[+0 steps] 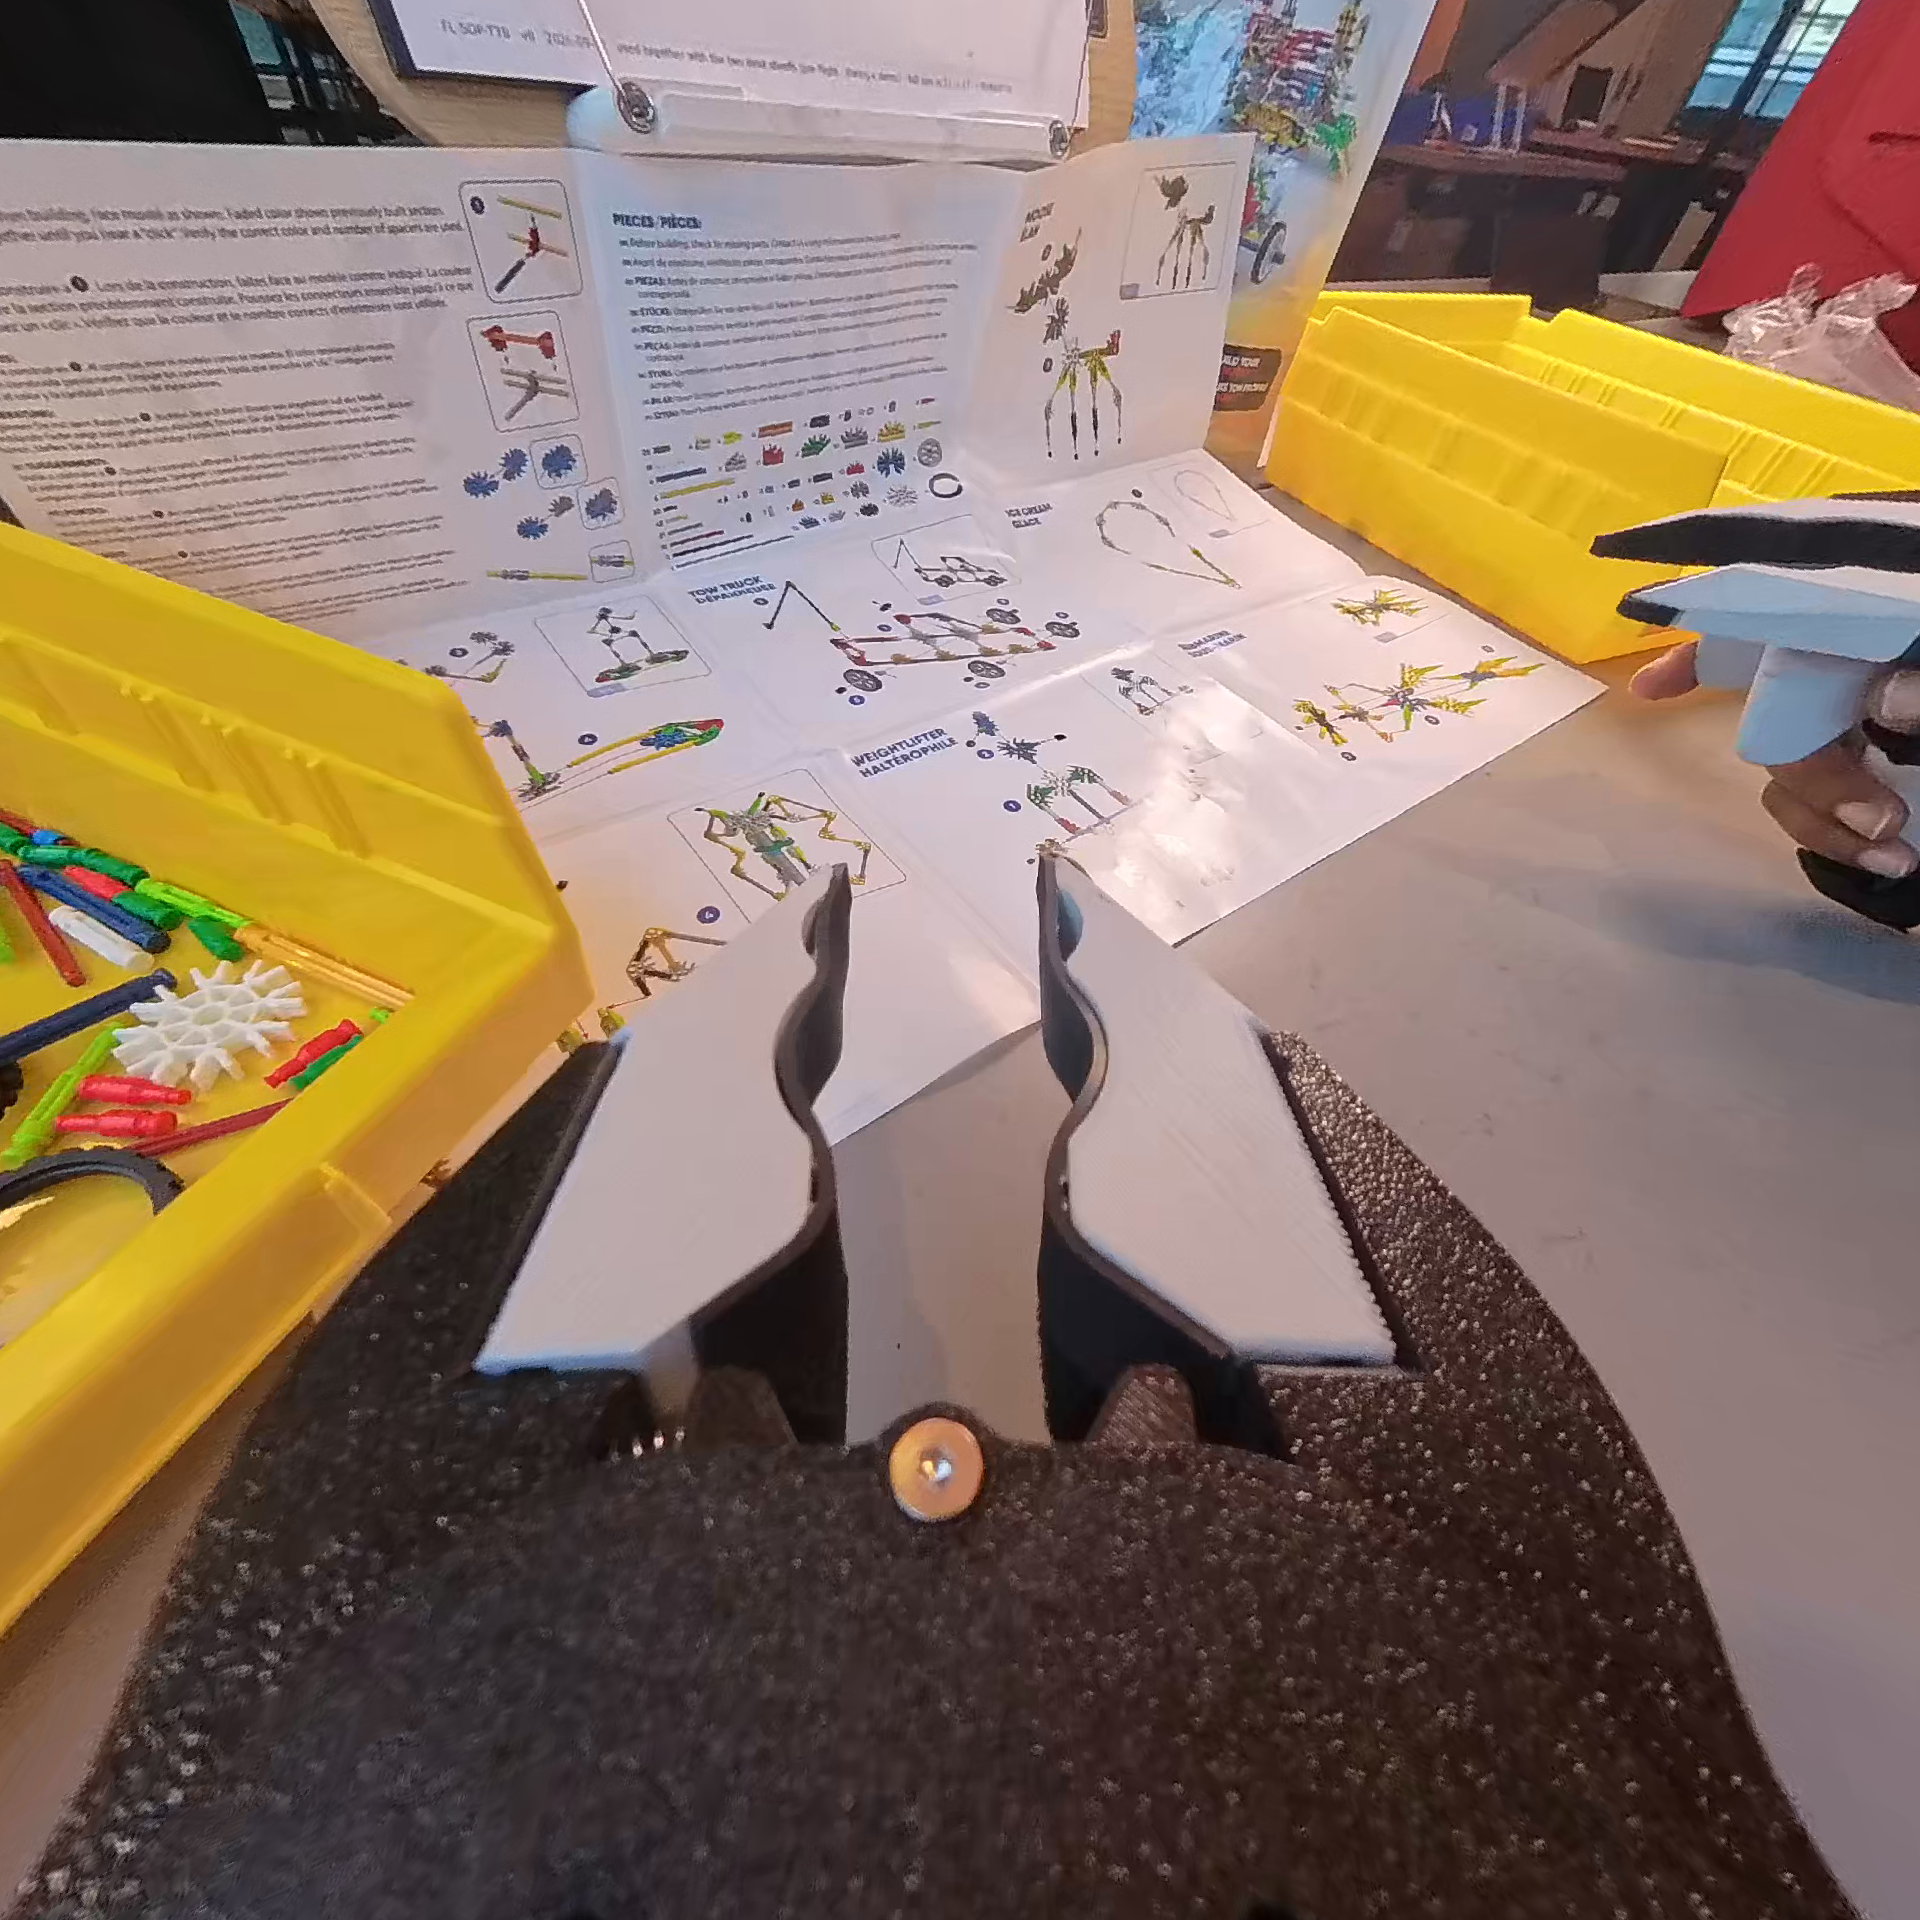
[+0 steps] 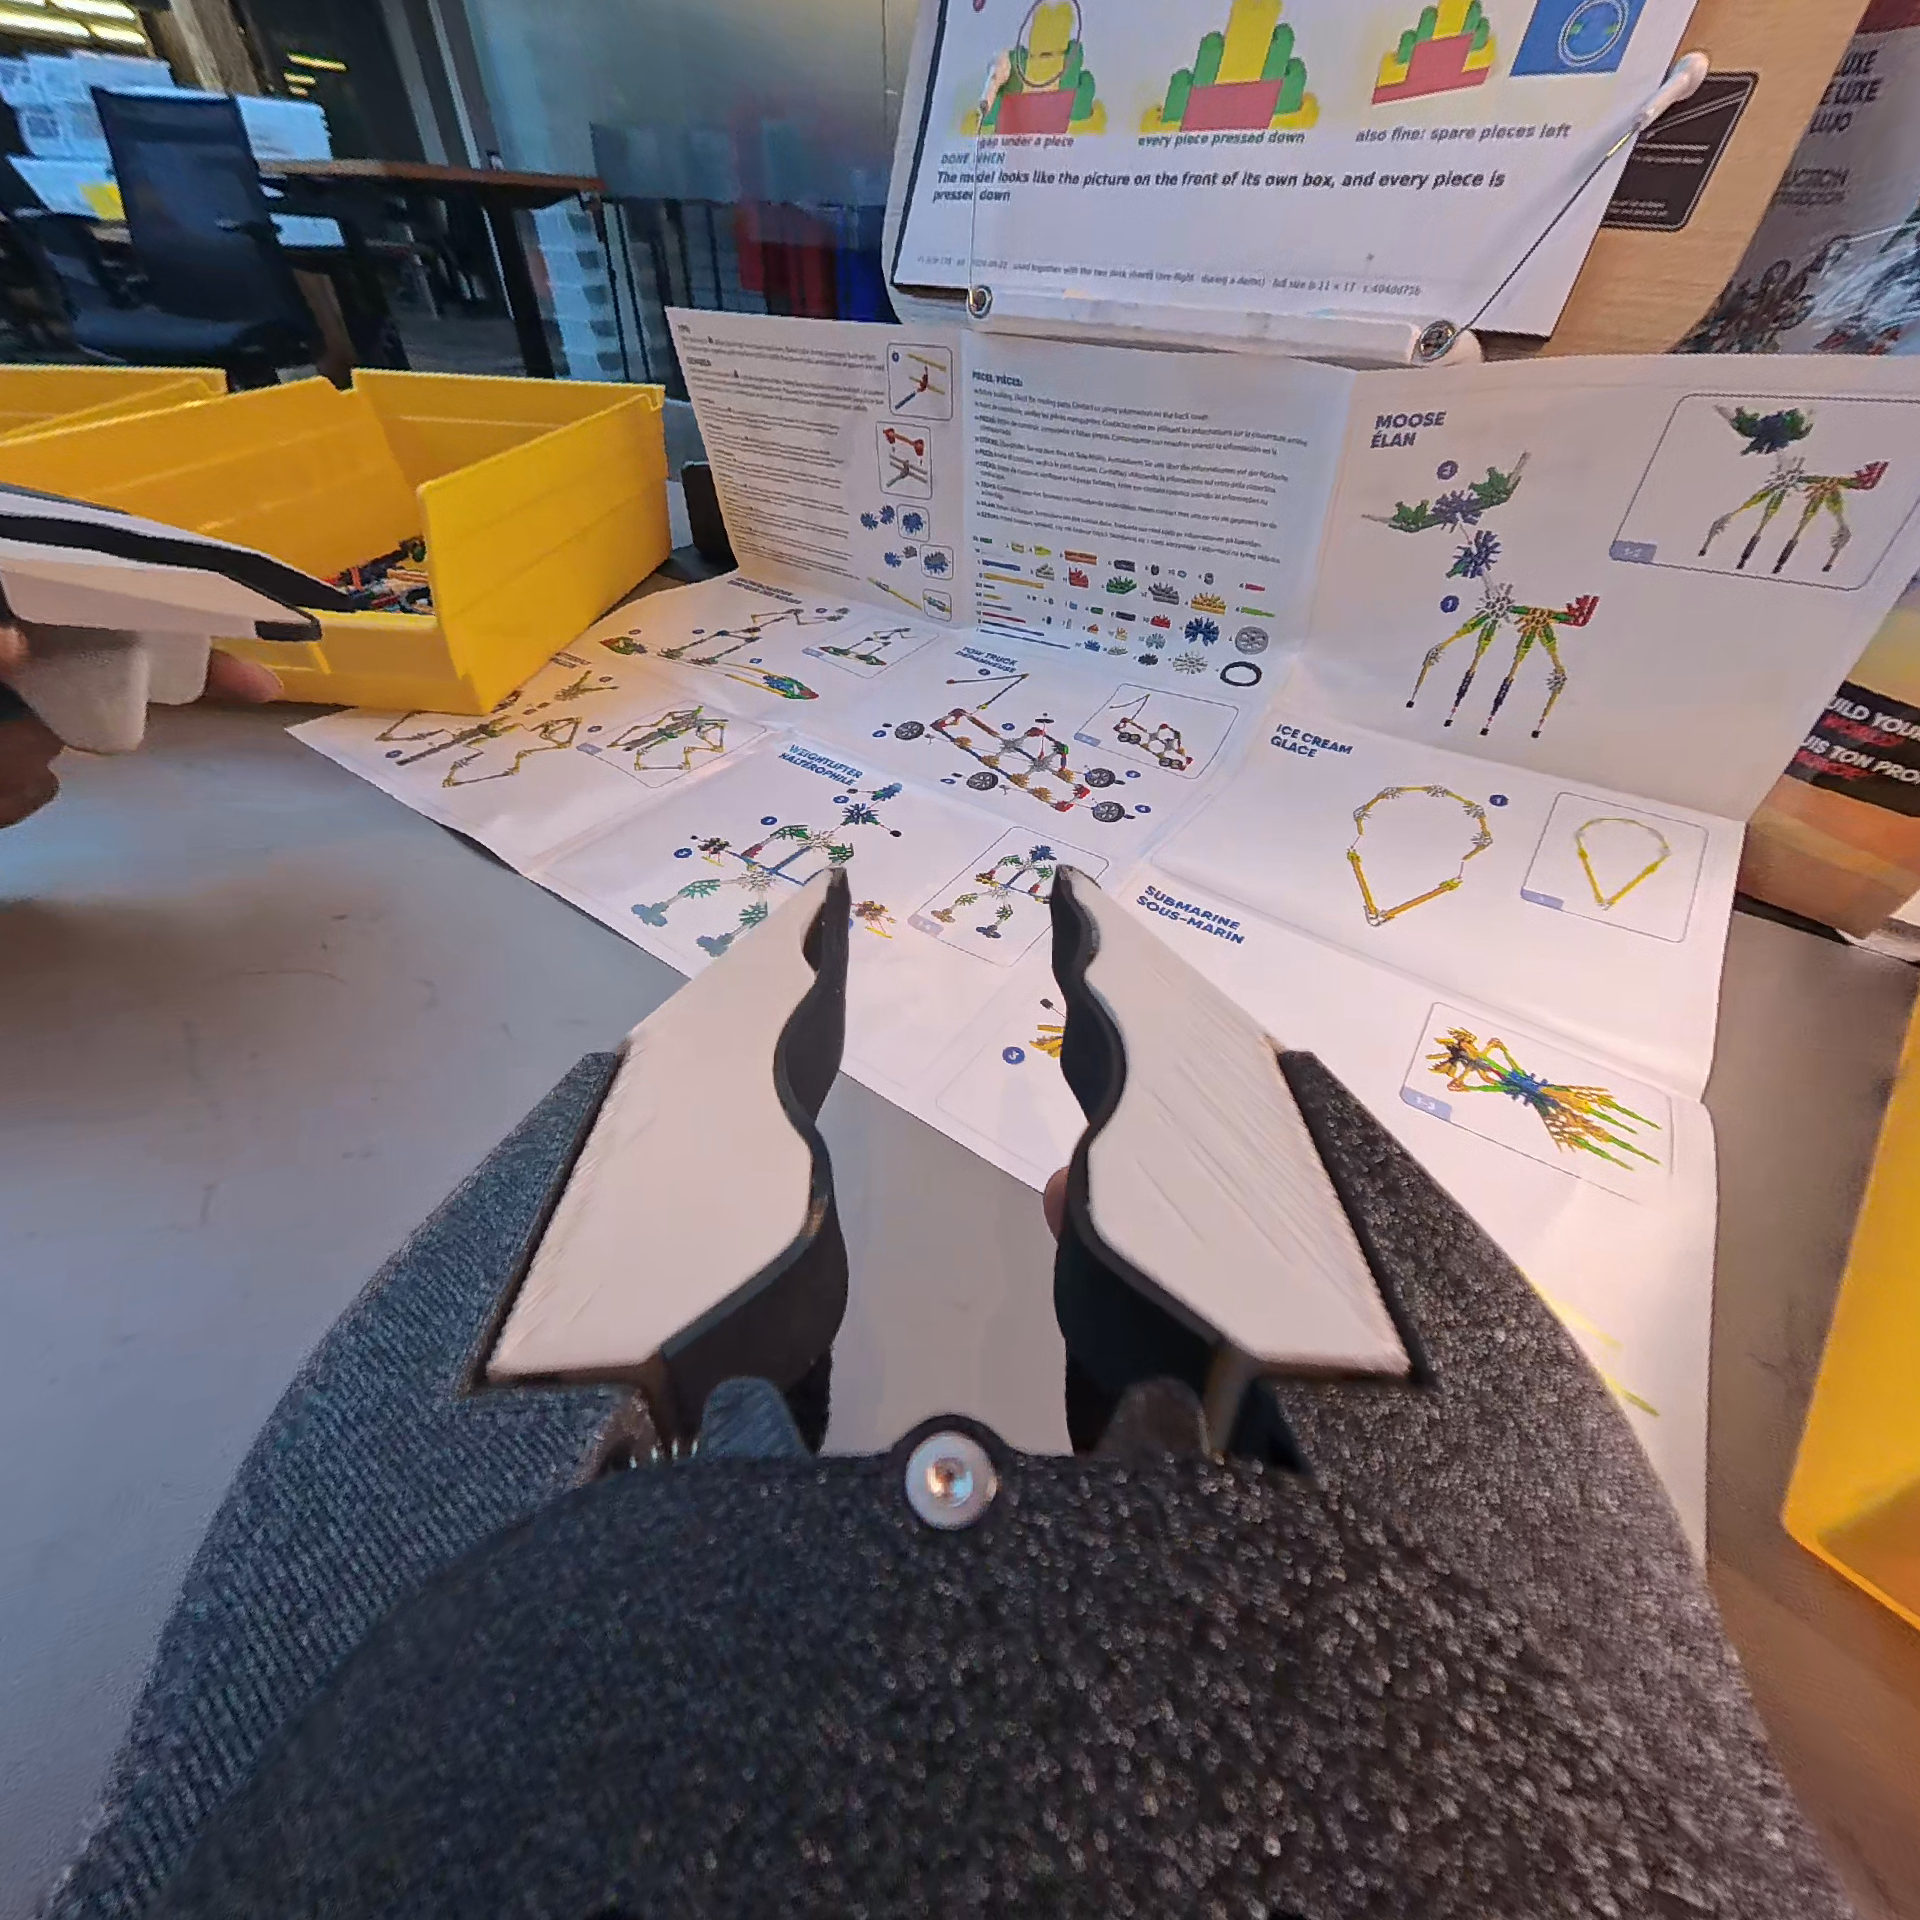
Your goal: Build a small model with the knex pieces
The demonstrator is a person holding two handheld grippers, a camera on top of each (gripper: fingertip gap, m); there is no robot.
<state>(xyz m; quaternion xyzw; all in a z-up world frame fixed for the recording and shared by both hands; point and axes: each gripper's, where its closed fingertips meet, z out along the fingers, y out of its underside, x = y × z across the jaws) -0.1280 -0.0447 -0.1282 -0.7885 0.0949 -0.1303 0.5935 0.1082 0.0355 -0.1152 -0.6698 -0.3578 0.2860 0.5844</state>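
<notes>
My left gripper (image 1: 943, 878) is open and empty, held over the near edge of a large white unfolded instruction sheet (image 1: 1195, 665) on the grey table. A yellow bin (image 1: 312, 790) of coloured rods and a white snowflake connector (image 1: 213, 1023) stands just to its left. My right gripper (image 2: 948, 883) is open and empty above the same sheet (image 2: 1299, 862). The right gripper also shows at the right of the left wrist view (image 1: 1621, 582). The left gripper shows at the left of the right wrist view (image 2: 312, 613), in front of the yellow bin (image 2: 540, 540).
More yellow bins (image 1: 1475, 436) stand at the far right of the table. A clipped paper on a white stand (image 2: 1247, 177) and a cardboard box (image 2: 1849, 769) rise behind the sheet. Another yellow container (image 2: 1870, 1351) sits at the near right. Bare grey table (image 2: 260, 1039) lies in front. Spacing between my two grippers at the tips: around 25 centimeters. Between my left fingertips and the white snowflake connector (image 1: 213, 1023) there is roughly 15 centimeters.
</notes>
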